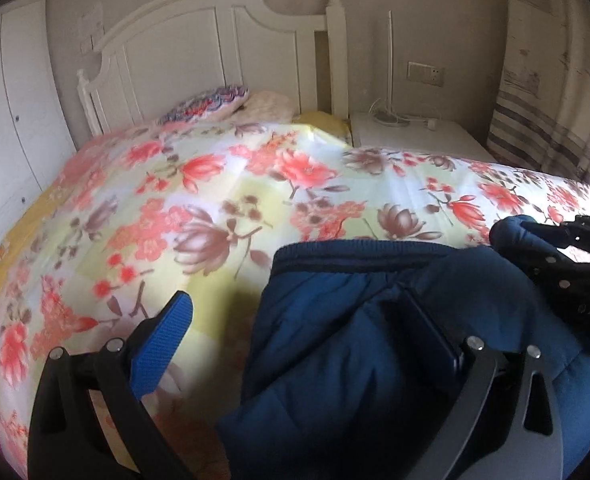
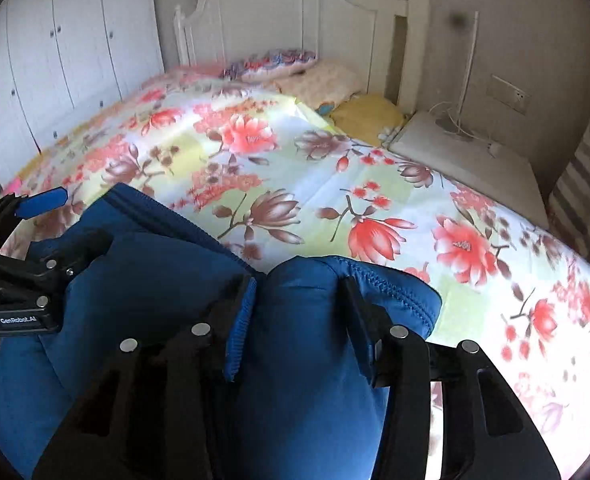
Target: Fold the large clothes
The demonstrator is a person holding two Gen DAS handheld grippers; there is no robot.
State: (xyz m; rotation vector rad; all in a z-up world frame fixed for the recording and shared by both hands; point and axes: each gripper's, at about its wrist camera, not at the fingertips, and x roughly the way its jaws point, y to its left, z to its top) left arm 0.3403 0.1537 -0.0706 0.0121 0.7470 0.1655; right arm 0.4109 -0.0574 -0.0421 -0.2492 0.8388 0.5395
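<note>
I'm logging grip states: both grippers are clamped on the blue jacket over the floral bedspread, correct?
Not quite. Only the right gripper is clamped on the blue jacket. In the left wrist view the left gripper is open, jacket against one finger only. The floral bedspread part holds.

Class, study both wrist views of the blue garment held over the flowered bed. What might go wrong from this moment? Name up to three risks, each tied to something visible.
1. The left tool stands wide open, with one finger free over the quilt; that side of the blue garment may drop.
2. The right tool is shut on a thick bunched wad of the garment, so the cloth may slip or fold crookedly.
3. The two tools sit close together and may collide.
</note>
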